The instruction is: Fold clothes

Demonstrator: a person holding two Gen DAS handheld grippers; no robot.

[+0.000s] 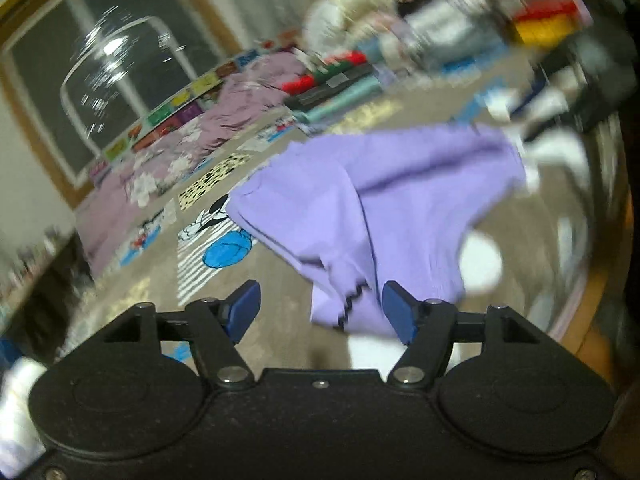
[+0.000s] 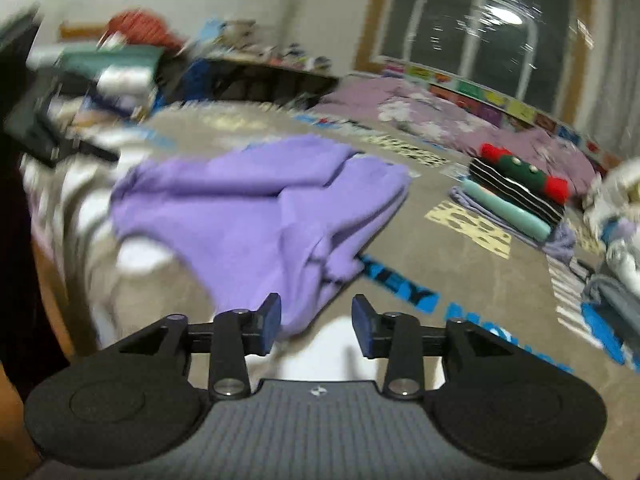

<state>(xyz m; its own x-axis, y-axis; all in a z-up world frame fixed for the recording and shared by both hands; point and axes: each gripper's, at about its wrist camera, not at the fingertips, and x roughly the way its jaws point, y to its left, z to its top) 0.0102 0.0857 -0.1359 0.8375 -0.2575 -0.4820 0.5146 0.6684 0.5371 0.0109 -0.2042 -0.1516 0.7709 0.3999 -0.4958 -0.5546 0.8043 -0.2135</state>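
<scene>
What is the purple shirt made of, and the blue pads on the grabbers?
The purple shirt looks like soft matte knit cloth, maybe cotton: it droops and wrinkles into loose folds. The blue pads look like matte rubber or foam, dull without shine, though blur leaves that unsure.

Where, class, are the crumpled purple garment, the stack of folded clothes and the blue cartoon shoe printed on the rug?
purple garment (image 2: 256, 200): right wrist view, middle of the cloth.
stack of folded clothes (image 2: 520, 196): right wrist view, striped black layer.
blue cartoon shoe (image 1: 228, 250): left wrist view, centre of the print.
</scene>
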